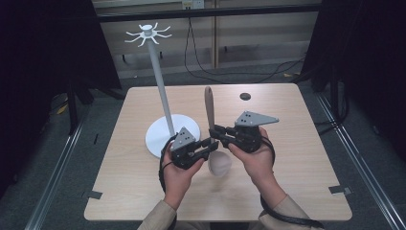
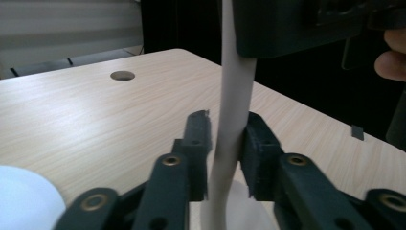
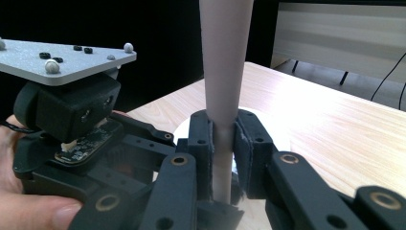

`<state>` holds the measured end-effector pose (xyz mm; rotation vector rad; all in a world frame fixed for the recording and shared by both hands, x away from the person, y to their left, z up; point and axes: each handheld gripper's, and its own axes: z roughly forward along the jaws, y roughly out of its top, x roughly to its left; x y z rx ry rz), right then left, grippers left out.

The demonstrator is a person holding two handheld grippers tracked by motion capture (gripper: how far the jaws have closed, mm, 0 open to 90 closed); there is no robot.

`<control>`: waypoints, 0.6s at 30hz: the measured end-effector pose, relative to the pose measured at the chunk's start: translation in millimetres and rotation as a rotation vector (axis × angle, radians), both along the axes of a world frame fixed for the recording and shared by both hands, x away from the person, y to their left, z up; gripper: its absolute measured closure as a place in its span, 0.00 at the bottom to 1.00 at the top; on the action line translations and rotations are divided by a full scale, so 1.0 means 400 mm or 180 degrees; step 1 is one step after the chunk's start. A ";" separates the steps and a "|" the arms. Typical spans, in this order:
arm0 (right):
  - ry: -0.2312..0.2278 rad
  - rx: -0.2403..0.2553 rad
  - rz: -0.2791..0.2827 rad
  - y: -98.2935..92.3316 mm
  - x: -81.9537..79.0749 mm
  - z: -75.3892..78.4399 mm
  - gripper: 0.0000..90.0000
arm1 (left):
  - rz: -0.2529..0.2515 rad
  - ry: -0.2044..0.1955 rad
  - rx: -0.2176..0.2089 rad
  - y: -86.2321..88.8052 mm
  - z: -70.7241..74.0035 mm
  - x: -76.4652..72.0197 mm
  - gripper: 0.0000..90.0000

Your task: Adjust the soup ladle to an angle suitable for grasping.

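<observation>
Right now a person is holding a wooden spoon up over the middle of a pale wooden table, using two black claws. The spoon is smooth and light brown. Its long handle is pointing up and a little away, and its round bowl is hanging low, near the tabletop. The left gripper is pinching the thin neck just above the bowl; in the left gripper view its flat black pads are pressing on both sides of the stick. The right gripper is squeezing the handle a bit higher up, closed tight on it too. Each claw is wearing a grey three-cornered metal plate on top. Just beside the left hand, a white stand is sitting: a round flat base, a tall thin pole, and curly hooks at the top.
</observation>
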<state>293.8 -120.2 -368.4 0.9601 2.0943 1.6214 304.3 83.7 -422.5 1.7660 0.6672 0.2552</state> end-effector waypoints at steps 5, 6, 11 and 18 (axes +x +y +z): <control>0.0029 0.0090 -0.0022 -0.008 0.001 -0.003 0.87 | -0.0074 -0.0030 0.0104 -0.008 0.012 -0.003 0.89; 0.0025 0.0116 -0.0014 -0.010 0.002 -0.004 0.87 | -0.0139 0.0002 0.0063 -0.008 0.013 0.000 0.89; 0.0000 0.0170 -0.0007 -0.018 0.002 -0.007 0.85 | -0.0163 0.0009 0.0149 -0.009 0.024 -0.001 0.89; -0.0061 0.0147 -0.0161 -0.054 -0.006 -0.012 0.63 | -0.0098 0.0023 0.0241 0.010 0.034 0.003 0.89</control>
